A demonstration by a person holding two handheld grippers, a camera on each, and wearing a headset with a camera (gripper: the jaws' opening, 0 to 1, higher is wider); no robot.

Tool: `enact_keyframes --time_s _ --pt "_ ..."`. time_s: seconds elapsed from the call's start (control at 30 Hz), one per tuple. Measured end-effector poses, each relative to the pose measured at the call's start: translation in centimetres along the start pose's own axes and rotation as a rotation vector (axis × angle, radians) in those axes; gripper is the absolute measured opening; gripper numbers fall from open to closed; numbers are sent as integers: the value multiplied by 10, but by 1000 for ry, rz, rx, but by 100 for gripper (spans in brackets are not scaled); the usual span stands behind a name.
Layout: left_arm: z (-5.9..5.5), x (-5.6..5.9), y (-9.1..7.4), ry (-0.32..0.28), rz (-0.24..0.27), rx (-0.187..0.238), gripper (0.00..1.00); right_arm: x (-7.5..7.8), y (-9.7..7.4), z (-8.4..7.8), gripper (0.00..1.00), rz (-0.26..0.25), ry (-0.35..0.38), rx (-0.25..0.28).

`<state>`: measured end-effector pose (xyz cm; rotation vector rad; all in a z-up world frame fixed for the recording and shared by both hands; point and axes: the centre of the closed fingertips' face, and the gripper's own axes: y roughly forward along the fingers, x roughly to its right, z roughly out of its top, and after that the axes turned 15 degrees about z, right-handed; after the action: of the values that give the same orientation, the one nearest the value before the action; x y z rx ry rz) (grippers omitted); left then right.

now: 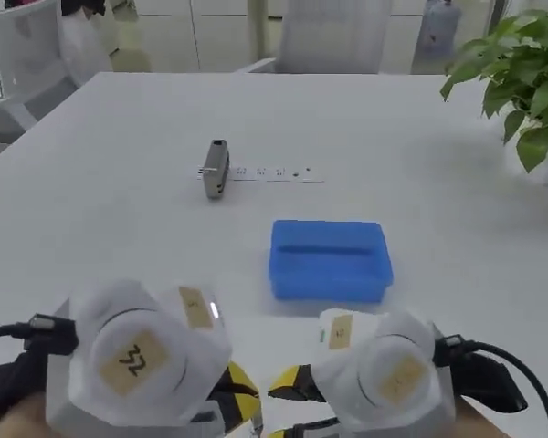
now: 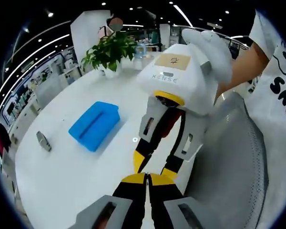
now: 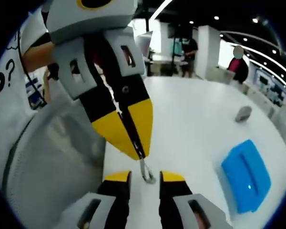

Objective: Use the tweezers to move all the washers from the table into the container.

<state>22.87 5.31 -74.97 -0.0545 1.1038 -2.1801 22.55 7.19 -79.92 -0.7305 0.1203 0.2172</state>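
Pinching tweezers (image 3: 144, 168), left gripper (image 2: 147, 179); faint lettering on right gripper (image 2: 154, 167).

Head looks down; all 3 share container (image 1: 329, 283).

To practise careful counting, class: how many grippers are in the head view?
2. The left gripper is at the bottom left and the right gripper at the bottom right, tips turned toward each other, nearer the camera than the container.
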Motion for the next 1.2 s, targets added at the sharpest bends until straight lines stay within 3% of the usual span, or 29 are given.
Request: enact_keyframes --time_s 0.23,0.47,0.6,0.67,0.73,0.77,0.8,0.93,1.0,1.1,1.2 --pt "0 1 1 4 -14 -4 0 3 18 -6 6 70 -86 -49" --pt "-4 -1 0 15 1 -3 0 3 20 -6 5 92 -96 -49" --pt "-9 1 1 -1 18 -7 0 1 21 -6 4 73 -146 -63" --pt "-9 -2 3 -81 72 6 0 3 21 -6 3 60 -150 -64" --pt "-8 -3 0 -142 101 50 0 3 20 -6 3 55 -137 -56" --pt "-10 -8 -4 -168 147 70 0 5 19 -6 3 43 -140 -50" --pt "-11 -9 -5 -181 154 74 1 4 19 -6 3 45 -139 -50" --pt "-19 -13 -21 -362 223 106 31 6 16 -6 3 35 -110 -31" --pt "-27 -21 -28 -430 303 113 41 7 12 -1 3 28 -90 -7" --pt "-35 -28 -39 -468 388 132 50 8 5 7 3 23 -74 19" --pt "-46 -36 -44 -505 487 137 78 10 -7 17 3 7 -59 49"
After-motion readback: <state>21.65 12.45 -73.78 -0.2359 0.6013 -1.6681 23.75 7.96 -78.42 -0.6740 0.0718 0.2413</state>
